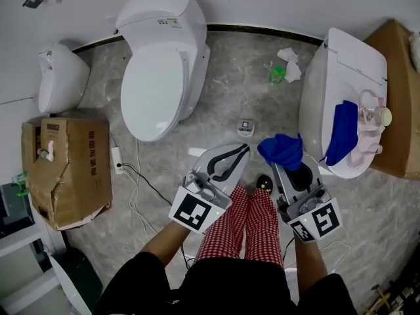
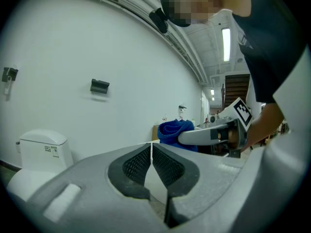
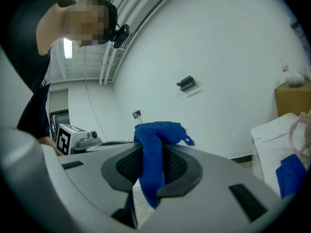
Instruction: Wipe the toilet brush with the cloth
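The left tongs (image 2: pixel 152 152) are shut tip to tip with nothing between them. The right tongs (image 3: pixel 153 154) are clamped on a blue cloth (image 3: pixel 158 132), which bunches above the pads and hangs below them. From the head view both are held side by side over the person's red-check trousers (image 1: pixel 252 222). The left tips are close to the cloth but apart from it.

On the floor (image 1: pixel 243 77) between the two tongs is a small dark round thing (image 1: pixel 264 184). It is largely hidden, and whether it is the toilet brush I cannot tell.

The most open room is the grey marbled strip of floor between the middle toilet (image 1: pixel 161 77) and the right toilet (image 1: pixel 341 71). That strip carries a small square device (image 1: pixel 245 128) near the tongs. Crumpled white paper (image 1: pixel 289 63) lies farther off with a green scrap beside it.

The right toilet's rim is just right of the held cloth. A second blue cloth (image 1: pixel 341 133) is draped over its lid beside a clear bottle (image 1: pixel 374 115). A brown box (image 1: pixel 400 77) stands to its right.

At the left are a small white fixture (image 1: pixel 59 77) and a torn cardboard box (image 1: pixel 65 169). A white power strip (image 1: pixel 119 161) by the box trails a cable toward the person.

The middle toilet's tank bears a label (image 1: pixel 169 23), too small to read. The cardboard box has red printed characters that I cannot make out. Each tongs carries a black-and-white square marker.
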Tool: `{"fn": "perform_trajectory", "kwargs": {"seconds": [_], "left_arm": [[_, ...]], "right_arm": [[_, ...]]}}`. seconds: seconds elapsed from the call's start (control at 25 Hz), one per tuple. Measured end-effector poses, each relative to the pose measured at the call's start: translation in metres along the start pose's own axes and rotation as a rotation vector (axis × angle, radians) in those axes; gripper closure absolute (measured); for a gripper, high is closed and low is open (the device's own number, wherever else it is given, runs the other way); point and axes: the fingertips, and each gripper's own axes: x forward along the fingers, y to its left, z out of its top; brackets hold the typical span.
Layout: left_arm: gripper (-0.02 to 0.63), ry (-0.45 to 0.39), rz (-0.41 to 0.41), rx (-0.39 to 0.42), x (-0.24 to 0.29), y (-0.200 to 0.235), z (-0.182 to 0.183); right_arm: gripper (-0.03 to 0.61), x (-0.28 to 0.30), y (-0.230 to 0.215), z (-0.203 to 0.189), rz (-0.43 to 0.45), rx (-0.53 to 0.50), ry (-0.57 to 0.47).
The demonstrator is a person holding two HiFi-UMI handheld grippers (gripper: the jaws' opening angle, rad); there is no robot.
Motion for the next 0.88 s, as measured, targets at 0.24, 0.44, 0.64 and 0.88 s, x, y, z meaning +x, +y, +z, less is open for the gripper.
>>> {"fn": "perform_trajectory", "kwargs": {"seconds": [0.24, 0.44, 0.64, 0.88], "left_arm": [[0.618, 0.005, 0.017, -0.06, 0.002, 0.002, -0.012], [0.573, 0.021, 0.047, -0.108, 0.003, 0.008, -0.027], [0.566, 0.024, 0.057, -0.144, 0.006, 0.012, -0.043], [0.563, 0.038, 0.022, -0.154, 0.014, 0.011, -0.06]], "right_arm": [[0.5, 0.001, -0.006, -0.008, -0.016, 0.003, 0.001], [0.5, 0.005, -0.006, -0.017, 0.002, 0.007, 0.005], [0.5, 0.011, -0.008, -0.03, 0.009, 0.017, 0.016], [0.5, 0.015, -0.014, -0.045, 0.01, 0.019, 0.041]]}}
